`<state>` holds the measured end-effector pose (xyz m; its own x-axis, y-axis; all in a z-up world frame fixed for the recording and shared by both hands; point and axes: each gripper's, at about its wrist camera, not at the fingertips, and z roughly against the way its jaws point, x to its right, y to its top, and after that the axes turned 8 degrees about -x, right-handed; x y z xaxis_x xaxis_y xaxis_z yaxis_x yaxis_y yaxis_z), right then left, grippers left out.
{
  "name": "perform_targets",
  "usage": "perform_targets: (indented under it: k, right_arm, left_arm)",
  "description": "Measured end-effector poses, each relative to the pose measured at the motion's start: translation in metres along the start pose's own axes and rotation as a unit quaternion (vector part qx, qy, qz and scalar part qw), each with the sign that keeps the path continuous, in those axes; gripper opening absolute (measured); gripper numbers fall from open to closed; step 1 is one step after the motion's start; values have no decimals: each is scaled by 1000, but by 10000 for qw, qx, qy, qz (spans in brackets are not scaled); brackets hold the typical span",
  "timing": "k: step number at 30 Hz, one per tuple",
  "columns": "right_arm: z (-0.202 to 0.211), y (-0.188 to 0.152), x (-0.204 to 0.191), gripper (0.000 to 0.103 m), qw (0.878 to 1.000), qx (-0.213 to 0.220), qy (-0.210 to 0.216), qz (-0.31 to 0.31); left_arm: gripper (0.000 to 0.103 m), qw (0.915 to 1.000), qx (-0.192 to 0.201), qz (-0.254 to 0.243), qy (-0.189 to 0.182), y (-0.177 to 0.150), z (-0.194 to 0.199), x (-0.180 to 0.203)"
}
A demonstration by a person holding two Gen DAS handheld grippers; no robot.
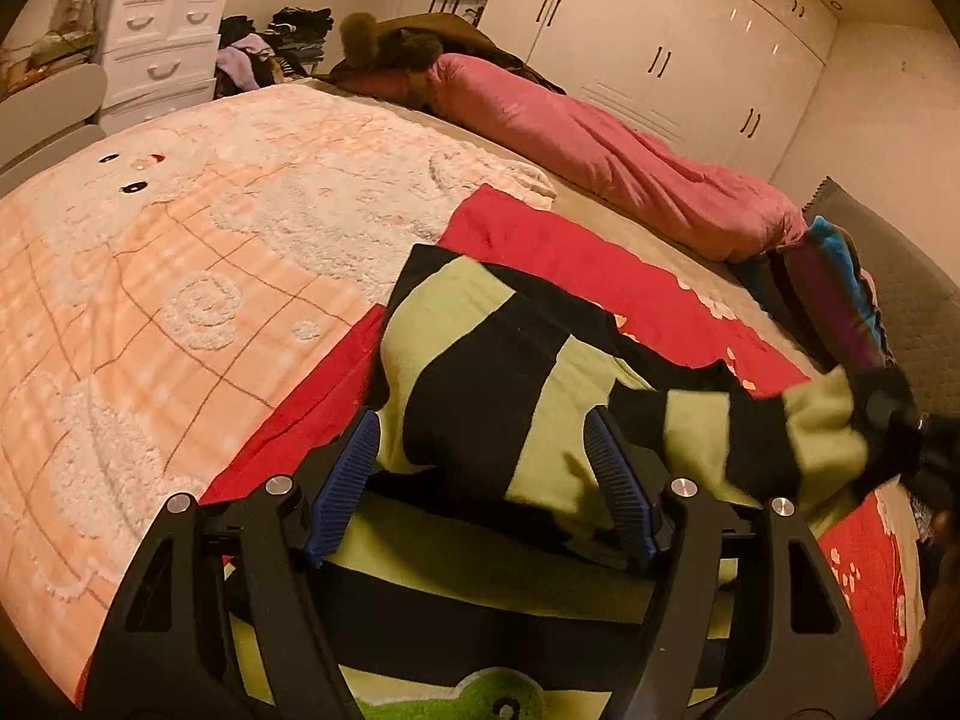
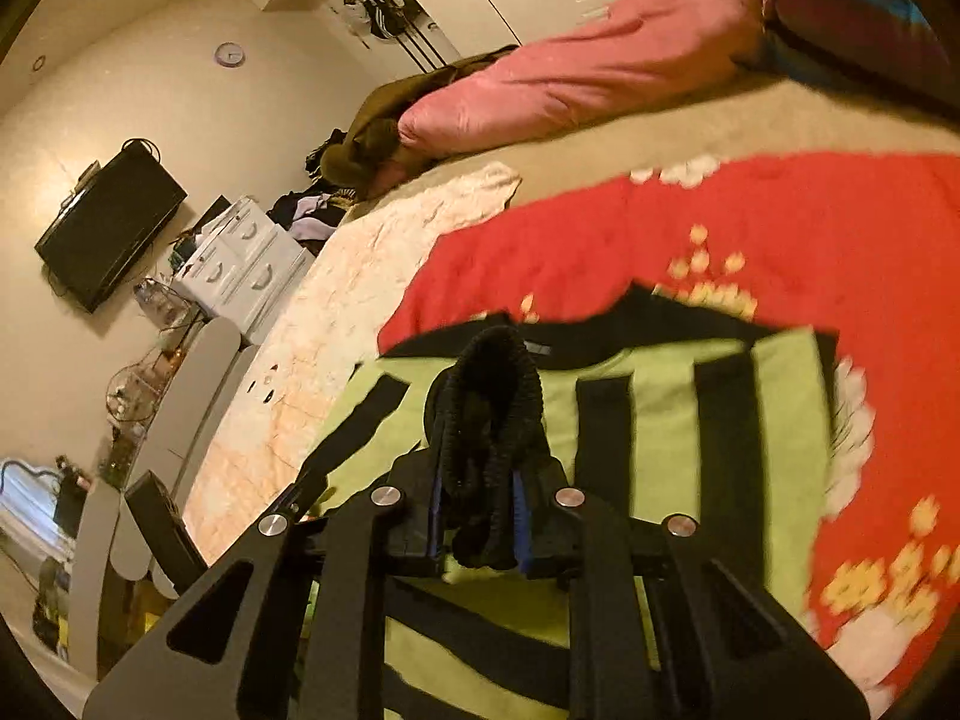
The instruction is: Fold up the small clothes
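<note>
A small green-and-black striped sweater (image 1: 480, 372) lies on a red blanket (image 1: 576, 264) on the bed. My left gripper (image 1: 483, 474) is open, its blue pads either side of the sweater's body, low over it. My right gripper (image 2: 483, 498) is shut on the sweater's black ribbed cuff (image 2: 495, 384) and holds the sleeve up over the striped body (image 2: 660, 420). In the left wrist view the right gripper (image 1: 894, 420) shows at the right edge with the sleeve stretched toward it.
A peach fleece blanket (image 1: 180, 276) covers the bed's left. A pink duvet (image 1: 600, 150) and a blue-purple garment (image 1: 840, 294) lie along the far side. White drawers (image 1: 156, 54), a clothes pile and wardrobes (image 1: 660, 30) stand behind. A TV (image 2: 108, 228) hangs on the wall.
</note>
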<state>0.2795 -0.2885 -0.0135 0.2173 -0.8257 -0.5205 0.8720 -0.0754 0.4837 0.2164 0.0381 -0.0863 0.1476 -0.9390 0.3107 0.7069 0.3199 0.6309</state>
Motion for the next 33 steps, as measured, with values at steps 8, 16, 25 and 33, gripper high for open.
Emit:
perform_targets:
  k: [8,16,25,33]
  right_arm:
    - [-15,3,60,18,9948,-210,-882,-457]
    - [-16,-21,91,50,9834,68,-1625,-809]
    - [-7,-43,65,48,9931,-207,-1040,500]
    - [-46,-39,51,56,9676,-855,-1607,1748]
  left_arm:
    - [63,9996,-138,-227,-33,-2,-8,10]
    - [63,9981,-290,-550,-15,-6,-17,22]
    - [63,9947,-96,-957,-368,-4,-14,44]
    - [63,9887,-233,-1401,-472,-5,-33,60]
